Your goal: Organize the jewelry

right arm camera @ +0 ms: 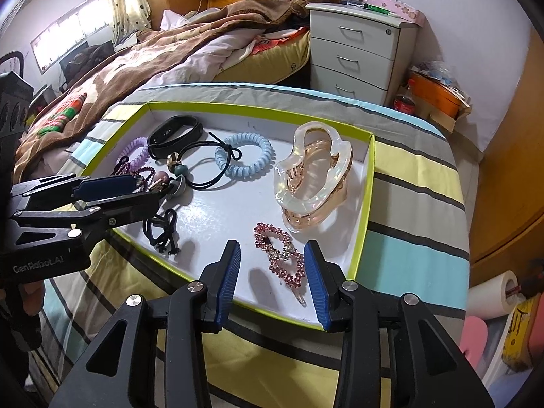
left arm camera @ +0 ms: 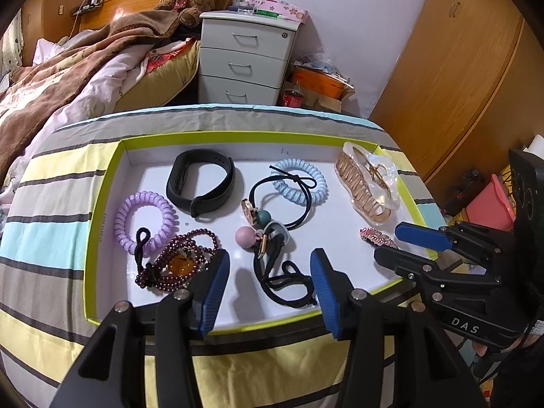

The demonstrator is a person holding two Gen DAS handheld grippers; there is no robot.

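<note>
A shallow box with a lime-green rim (left arm camera: 102, 183) (right arm camera: 365, 204) lies on a striped cloth. In it lie a black wristband (left arm camera: 200, 183) (right arm camera: 175, 132), a purple coil tie (left arm camera: 144, 221), a blue coil tie (left arm camera: 301, 182) (right arm camera: 244, 158), a dark red bead bracelet (left arm camera: 176, 261), black hair ties with beads (left arm camera: 272, 234) (right arm camera: 183, 173), a clear claw clip (left arm camera: 369, 183) (right arm camera: 312, 173) and a pink flower clip (left arm camera: 379, 238) (right arm camera: 282, 255). My left gripper (left arm camera: 270, 289) (right arm camera: 136, 187) is open over the near hair tie. My right gripper (right arm camera: 272, 278) (left arm camera: 404, 241) is open around the pink flower clip.
The box sits on a striped cloth-covered surface (left arm camera: 51, 238) beside a bed (left arm camera: 68, 68). A white drawer unit (left arm camera: 244, 57) and a cola bottle (left arm camera: 292, 97) stand behind. A wooden wardrobe (left arm camera: 459, 85) is at the right.
</note>
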